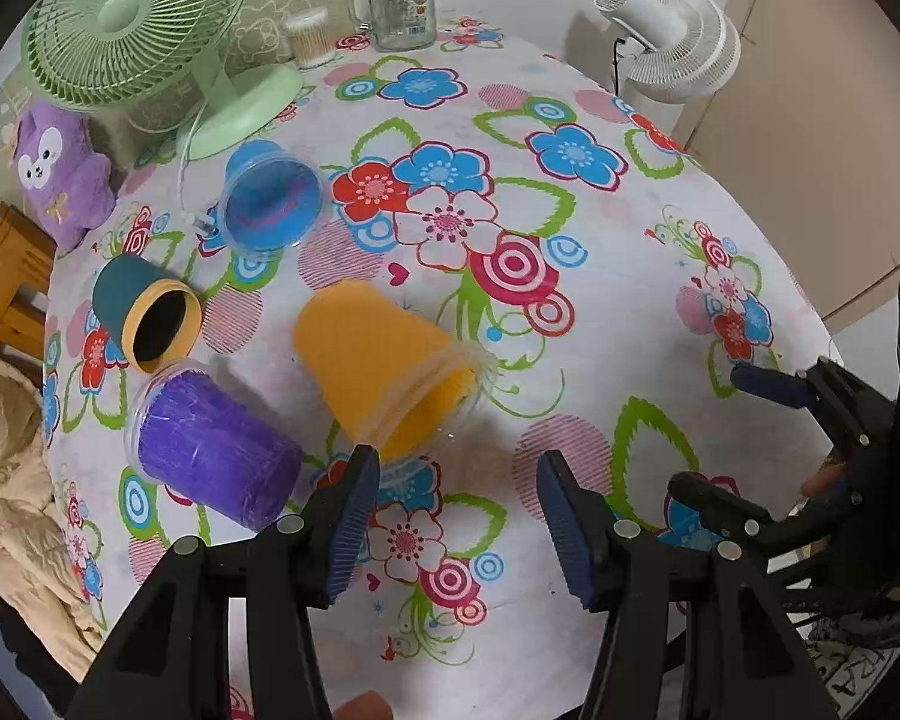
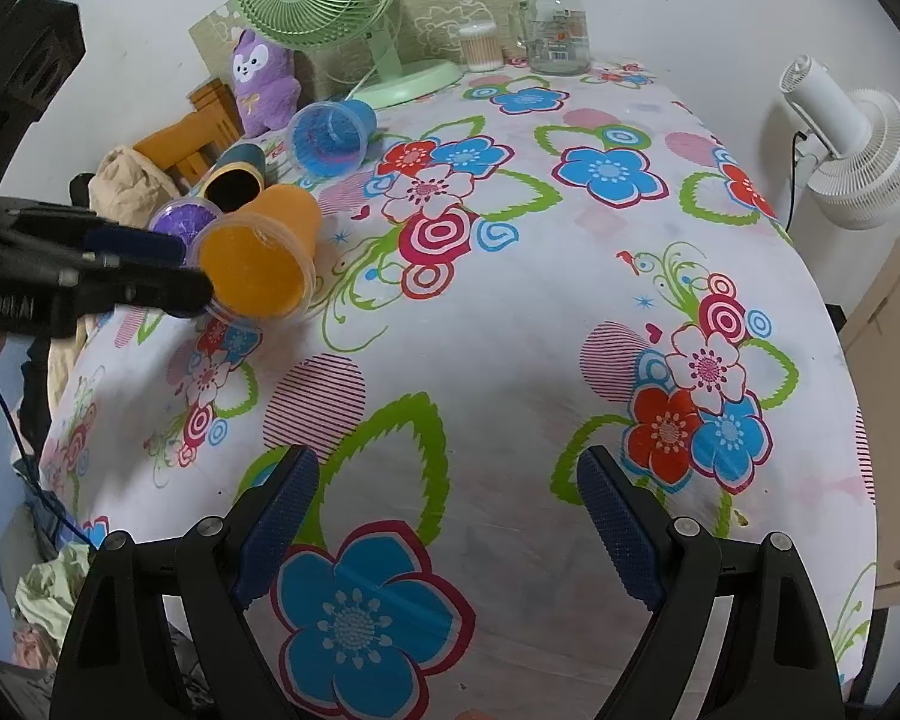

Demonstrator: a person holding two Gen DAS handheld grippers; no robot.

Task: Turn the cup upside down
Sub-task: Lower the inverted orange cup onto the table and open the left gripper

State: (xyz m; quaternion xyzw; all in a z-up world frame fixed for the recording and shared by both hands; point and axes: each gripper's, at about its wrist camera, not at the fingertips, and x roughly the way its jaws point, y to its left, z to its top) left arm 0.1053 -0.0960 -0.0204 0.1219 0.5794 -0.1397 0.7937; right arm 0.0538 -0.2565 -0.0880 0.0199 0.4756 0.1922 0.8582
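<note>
An orange cup [image 1: 384, 372] lies on its side on the flowered tablecloth [image 1: 600, 312], its clear-rimmed mouth turned toward me and to the right. My left gripper [image 1: 456, 516] is open and empty, its fingertips just short of the cup's rim. The cup also shows in the right wrist view [image 2: 258, 258] at the left, with the left gripper [image 2: 150, 267] beside its mouth. My right gripper [image 2: 450, 516] is open and empty over bare cloth, well right of the cup; it shows at the right edge of the left wrist view [image 1: 720, 438].
A purple cup [image 1: 210, 450], a teal cup with a yellow rim [image 1: 144, 312] and a blue cup [image 1: 270, 198] lie on their sides left of the orange one. A green fan [image 1: 144, 30], a purple plush [image 1: 60, 168], a glass jar [image 1: 399, 0] and a cotton swab box [image 1: 312, 36] stand at the back. A white fan [image 1: 672, 48] stands off the table's right edge.
</note>
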